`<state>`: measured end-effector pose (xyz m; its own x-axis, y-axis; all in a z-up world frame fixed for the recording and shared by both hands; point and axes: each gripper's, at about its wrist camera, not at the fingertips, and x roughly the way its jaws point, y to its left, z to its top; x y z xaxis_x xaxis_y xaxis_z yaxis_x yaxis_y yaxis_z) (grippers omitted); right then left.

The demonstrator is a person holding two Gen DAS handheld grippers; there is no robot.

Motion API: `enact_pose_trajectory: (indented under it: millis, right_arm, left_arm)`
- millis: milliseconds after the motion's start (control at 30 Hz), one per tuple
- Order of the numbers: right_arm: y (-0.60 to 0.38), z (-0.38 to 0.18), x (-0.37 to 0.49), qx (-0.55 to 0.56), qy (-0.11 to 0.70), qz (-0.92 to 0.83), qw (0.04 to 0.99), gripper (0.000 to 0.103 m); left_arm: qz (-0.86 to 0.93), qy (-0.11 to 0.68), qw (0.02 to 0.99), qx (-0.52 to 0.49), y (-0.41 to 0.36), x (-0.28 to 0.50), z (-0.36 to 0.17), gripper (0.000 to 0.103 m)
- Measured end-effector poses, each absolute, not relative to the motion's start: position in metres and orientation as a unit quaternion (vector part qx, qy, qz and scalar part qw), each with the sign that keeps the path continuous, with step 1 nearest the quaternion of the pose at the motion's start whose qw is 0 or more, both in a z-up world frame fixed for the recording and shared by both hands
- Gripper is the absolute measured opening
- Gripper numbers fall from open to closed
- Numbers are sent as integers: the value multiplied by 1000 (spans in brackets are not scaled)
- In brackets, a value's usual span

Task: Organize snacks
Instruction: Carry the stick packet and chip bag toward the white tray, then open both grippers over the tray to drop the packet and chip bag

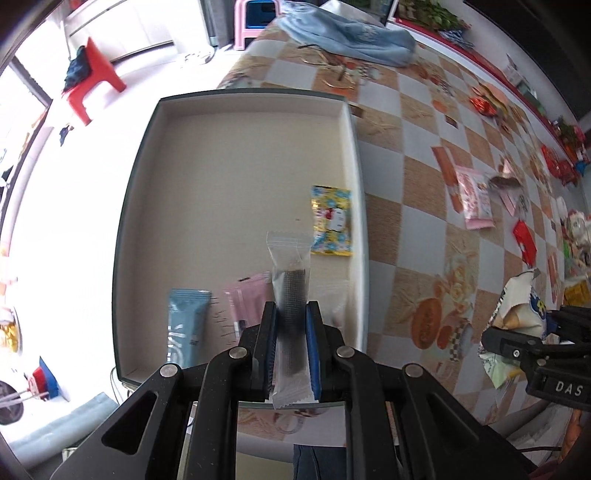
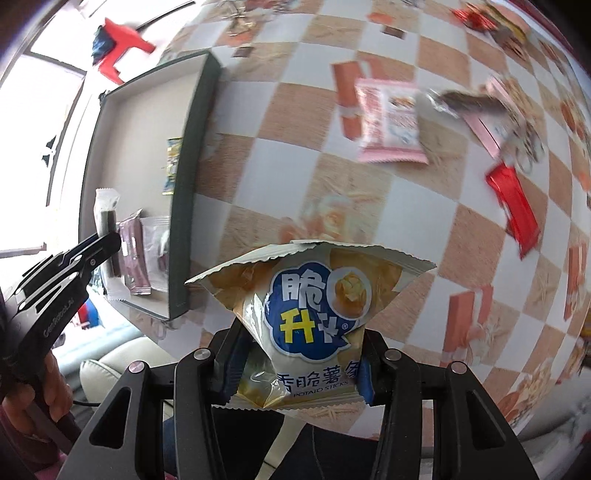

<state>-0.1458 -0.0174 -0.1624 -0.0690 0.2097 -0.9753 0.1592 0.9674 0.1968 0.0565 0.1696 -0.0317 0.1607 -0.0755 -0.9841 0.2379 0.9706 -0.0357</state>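
My left gripper (image 1: 291,314) is shut on a clear packet with a dark stick inside (image 1: 290,291), held over the near end of a shallow white box with a dark rim (image 1: 354,155). In the box lie a yellow packet (image 1: 331,226), a blue packet (image 1: 184,325) and a pink packet (image 1: 247,302). My right gripper (image 2: 295,354) is shut on a potato sticks bag (image 2: 314,306), held above the checkered table right of the box (image 2: 188,177). The left gripper (image 2: 107,240) and its packet show in the right wrist view; the right gripper with the bag (image 1: 524,314) shows in the left wrist view.
Loose snacks lie on the checkered tablecloth (image 1: 406,177): a pink bag (image 2: 388,122), red packets (image 2: 513,206), an orange packet (image 2: 347,96), more at the far right (image 1: 484,103). A blue cloth (image 1: 351,33) lies at the far end. A red stool (image 1: 96,81) stands on the floor.
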Motion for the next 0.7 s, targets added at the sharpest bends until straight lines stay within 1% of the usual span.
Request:
enact_pose_trajectory:
  millis: [300,700]
  right_arm:
    - [15,-156,-124,87,732,46,674,50]
    - [54,-150,-100,63,731,83,674,50]
  left_arm:
    - [-81,644,759,44,191,61,-38,17]
    - [-60,648,759,28,210,67,-45,16]
